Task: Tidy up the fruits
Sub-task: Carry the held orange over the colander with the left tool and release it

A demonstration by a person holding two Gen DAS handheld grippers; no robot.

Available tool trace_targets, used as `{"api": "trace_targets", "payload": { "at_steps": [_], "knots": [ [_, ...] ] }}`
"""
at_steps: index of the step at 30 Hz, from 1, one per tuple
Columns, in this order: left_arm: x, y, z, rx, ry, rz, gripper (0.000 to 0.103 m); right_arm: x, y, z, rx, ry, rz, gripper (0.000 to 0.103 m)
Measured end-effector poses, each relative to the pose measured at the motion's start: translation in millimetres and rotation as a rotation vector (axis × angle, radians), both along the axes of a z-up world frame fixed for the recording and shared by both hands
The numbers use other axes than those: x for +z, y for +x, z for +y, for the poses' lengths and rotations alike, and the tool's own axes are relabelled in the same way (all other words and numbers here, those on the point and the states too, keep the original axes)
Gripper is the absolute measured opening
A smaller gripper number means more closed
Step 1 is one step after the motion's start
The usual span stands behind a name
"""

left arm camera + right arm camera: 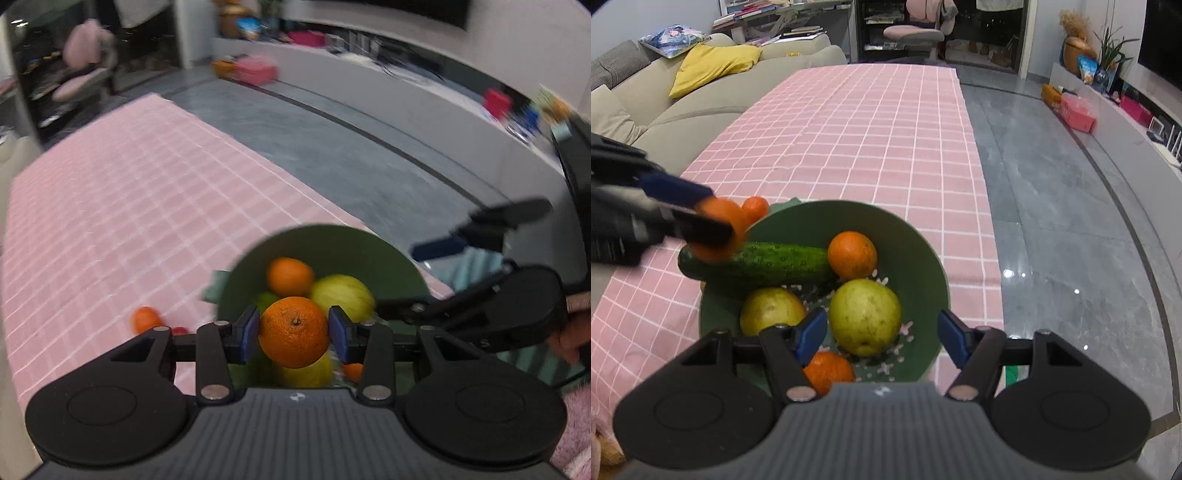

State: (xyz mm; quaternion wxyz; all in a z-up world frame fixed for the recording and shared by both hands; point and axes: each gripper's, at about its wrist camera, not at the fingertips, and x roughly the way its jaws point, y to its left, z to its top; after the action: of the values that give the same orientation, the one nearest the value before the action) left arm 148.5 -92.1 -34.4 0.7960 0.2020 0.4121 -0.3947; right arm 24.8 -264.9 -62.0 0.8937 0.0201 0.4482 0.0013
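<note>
Left gripper (293, 332) clamps an orange (294, 331) over the green bowl (912, 236); right gripper (882, 338) is apart, empty. Bowl holds five items; small orange (755, 207) waits at its 10 o'clock.

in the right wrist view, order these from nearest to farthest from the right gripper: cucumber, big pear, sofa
1. Big pear, in the bowl between the right gripper's open fingers.
2. Cucumber, across the bowl's far left.
3. Sofa, beyond the table, upper left.

Round orange fruit (294, 331) between blue pads (251, 329); dark green plastic bowl (916, 254); pink, white-gridded tablecloth (857, 125); bumpy green cucumber (768, 263).
</note>
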Motion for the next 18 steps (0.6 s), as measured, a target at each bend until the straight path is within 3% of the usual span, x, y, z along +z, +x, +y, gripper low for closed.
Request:
{"api": "trace_targets", "payload": {
  "at_steps": [8, 18],
  "knots": [
    [-33.8, 20.2, -26.9, -0.040, 0.085, 0.050, 0.046, -4.9, 3.0, 1.2, 0.018, 0.009, 0.026, 0.064],
    [-43.5, 33.1, -36.5, -0.042, 0.090, 0.112, 0.046, -7.2, 8.9, 1.1, 0.033, -0.003, 0.024, 0.064]
  ]
}}
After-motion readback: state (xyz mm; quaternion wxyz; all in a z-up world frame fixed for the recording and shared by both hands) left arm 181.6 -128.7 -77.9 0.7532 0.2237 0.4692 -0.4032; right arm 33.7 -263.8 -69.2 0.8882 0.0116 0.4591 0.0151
